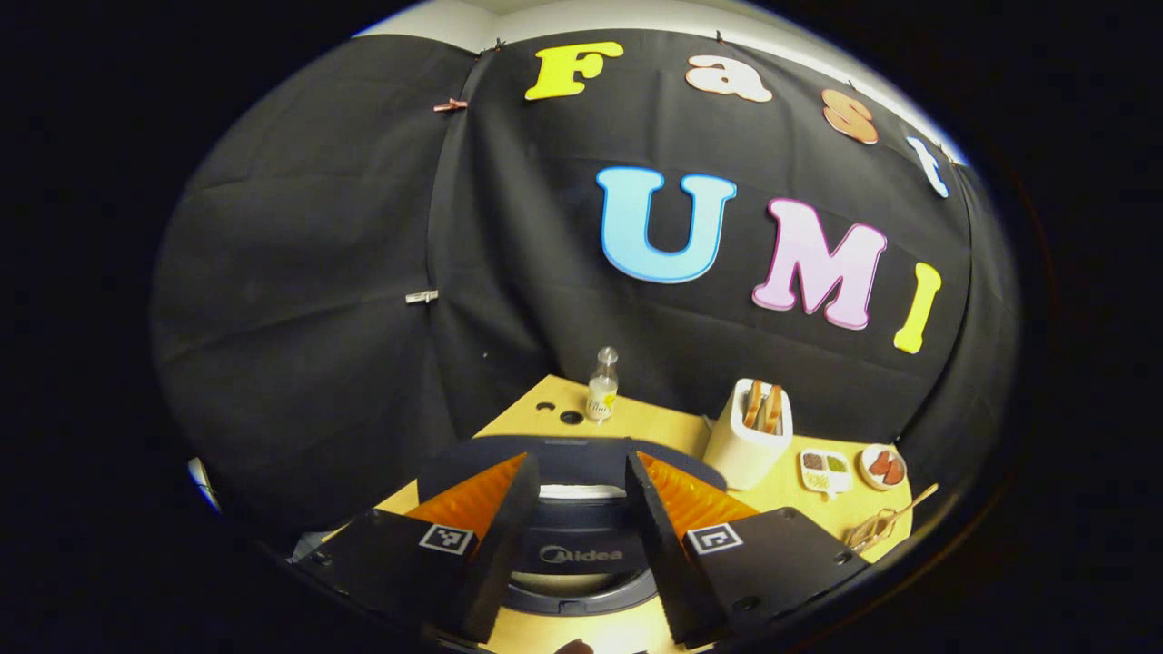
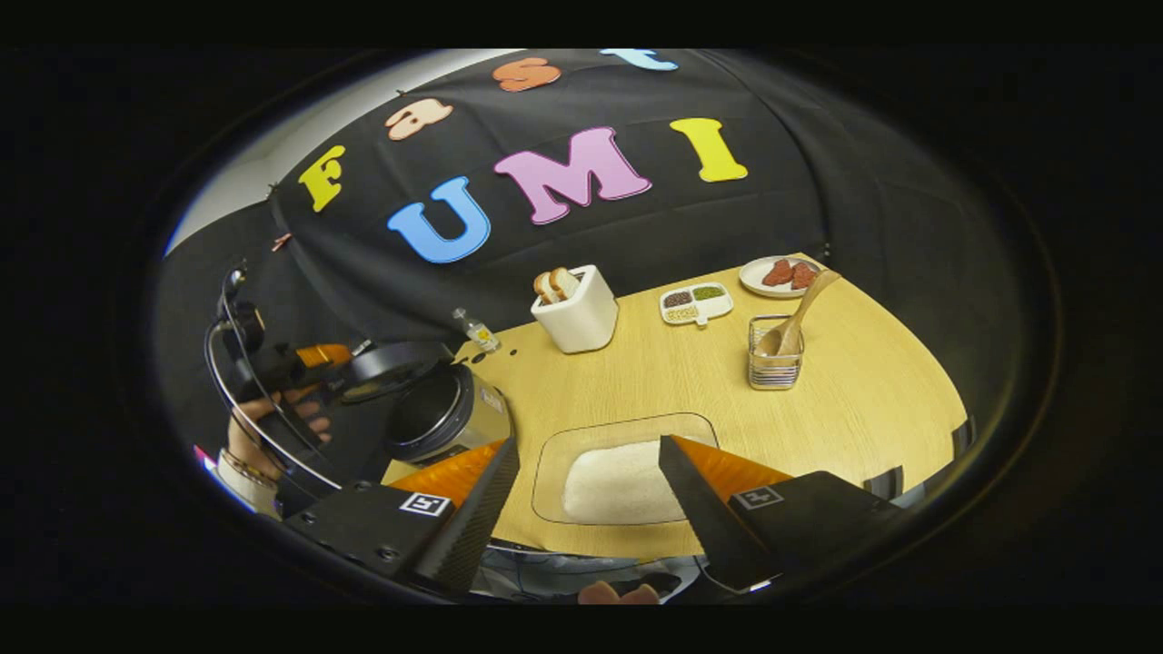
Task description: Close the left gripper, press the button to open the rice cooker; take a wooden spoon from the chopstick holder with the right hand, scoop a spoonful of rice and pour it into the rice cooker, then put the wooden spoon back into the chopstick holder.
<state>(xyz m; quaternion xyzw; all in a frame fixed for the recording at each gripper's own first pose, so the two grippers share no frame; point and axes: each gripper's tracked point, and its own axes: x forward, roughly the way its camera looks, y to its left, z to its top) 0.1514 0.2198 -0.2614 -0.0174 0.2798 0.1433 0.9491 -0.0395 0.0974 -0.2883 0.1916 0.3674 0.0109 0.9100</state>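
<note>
The cooker (image 1: 581, 545) sat right under our left claw (image 1: 580, 509), whose jaws stood wide with nothing between them. Our right claw (image 2: 589, 486), also wide and empty, hung over the rice (image 2: 618, 490); the spoon (image 2: 800, 318) stood in its holder (image 2: 774, 359) farther back on the surface (image 2: 863, 400).

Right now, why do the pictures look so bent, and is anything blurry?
Left gripper view: fisheye bends the table edge; the rice cooker stays sharp. Right gripper view: the table bulges round, the wooden spoon is crisp, and the rice looks washed out bright.
</note>
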